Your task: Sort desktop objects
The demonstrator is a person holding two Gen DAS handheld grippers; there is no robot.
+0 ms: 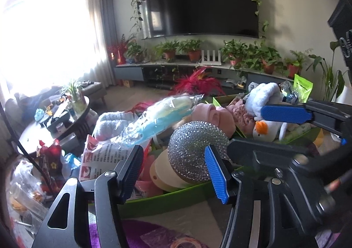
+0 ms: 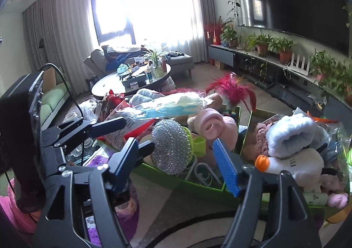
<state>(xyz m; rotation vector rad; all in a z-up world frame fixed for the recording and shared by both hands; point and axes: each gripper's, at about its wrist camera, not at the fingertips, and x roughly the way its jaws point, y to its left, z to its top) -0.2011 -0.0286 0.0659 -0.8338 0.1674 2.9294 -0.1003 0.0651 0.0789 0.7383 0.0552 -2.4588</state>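
Tongs apart on both sides: my left gripper [image 1: 173,173] gapes wide with nothing pinched, my right gripper [image 2: 176,163] likewise. Landmark is the green open cardboard box [image 1: 176,195]. Inside it, just beyond my left fingertips, sits the silver sparkly mesh scrubber ball [image 1: 193,149]; behind that, a pink rolled fleece cloth [image 1: 216,116]; above them, a clear-wrapped blue sponge pack [image 1: 158,118].

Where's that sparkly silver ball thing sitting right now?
The sparkly silver ball lies in the green box, centre of both views, in front of the pink rolled cloth and just beyond both open grippers.
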